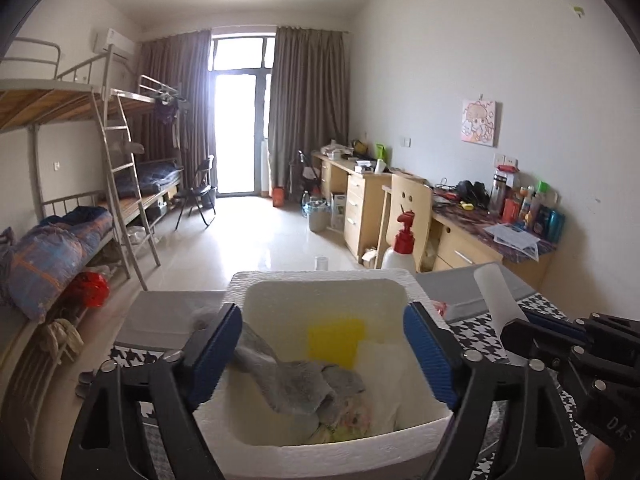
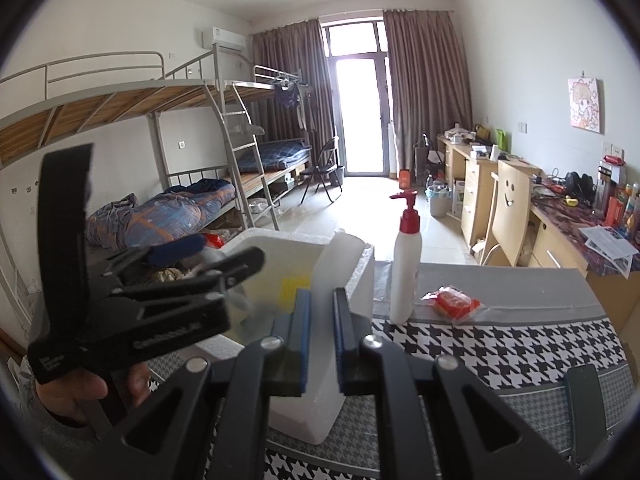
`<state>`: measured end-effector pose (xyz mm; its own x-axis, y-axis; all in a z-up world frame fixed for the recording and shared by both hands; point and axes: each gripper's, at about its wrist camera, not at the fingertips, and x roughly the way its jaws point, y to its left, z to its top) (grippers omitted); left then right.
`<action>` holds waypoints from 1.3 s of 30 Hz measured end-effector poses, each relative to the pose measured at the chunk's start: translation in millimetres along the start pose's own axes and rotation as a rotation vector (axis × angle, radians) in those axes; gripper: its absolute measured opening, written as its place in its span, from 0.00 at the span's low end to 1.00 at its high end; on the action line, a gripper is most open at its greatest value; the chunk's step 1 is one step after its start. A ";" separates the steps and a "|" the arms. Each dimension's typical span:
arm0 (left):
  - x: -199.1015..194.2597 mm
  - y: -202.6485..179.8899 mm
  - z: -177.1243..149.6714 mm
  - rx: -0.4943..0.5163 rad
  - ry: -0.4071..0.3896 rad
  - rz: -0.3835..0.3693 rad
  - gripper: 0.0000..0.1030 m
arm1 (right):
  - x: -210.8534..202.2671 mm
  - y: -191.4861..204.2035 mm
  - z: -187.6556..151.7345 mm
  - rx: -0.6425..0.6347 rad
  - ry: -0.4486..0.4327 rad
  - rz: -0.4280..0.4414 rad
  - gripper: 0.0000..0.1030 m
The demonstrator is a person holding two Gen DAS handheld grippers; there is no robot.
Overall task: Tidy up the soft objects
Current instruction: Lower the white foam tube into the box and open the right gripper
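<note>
A white foam box (image 1: 260, 280) stands on the table and also shows in the right wrist view (image 2: 360, 276). Inside lie a grey sock (image 1: 304, 384), a yellow sponge (image 1: 334, 340) and pale cloths. My left gripper (image 1: 324, 356) hangs open above the box, with the sock draped against its left finger (image 1: 212, 356). My right gripper (image 2: 322, 340) is shut on a white translucent roll (image 2: 340, 256) and holds it over the box's right rim; the roll also shows in the left wrist view (image 1: 496, 296).
A white pump bottle with a red top (image 2: 406, 264) stands right of the box. A red packet in clear wrap (image 2: 454, 302) lies on the houndstooth cloth (image 2: 500, 348). A dark phone (image 2: 584, 412) lies near the front right. Bunk beds are left, desks right.
</note>
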<state>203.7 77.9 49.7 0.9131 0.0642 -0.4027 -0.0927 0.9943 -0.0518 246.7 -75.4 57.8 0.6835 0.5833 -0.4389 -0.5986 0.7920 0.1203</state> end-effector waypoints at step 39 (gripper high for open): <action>-49.6 67.9 -26.4 -0.092 -0.055 0.189 0.99 | 46.4 45.6 18.4 -0.073 0.051 0.082 0.13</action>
<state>141.7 140.0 42.0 0.8960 0.2558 -0.3630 -0.2980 0.9524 -0.0644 258.9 -8.9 59.3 0.6104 0.6340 -0.4748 -0.6815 0.7259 0.0931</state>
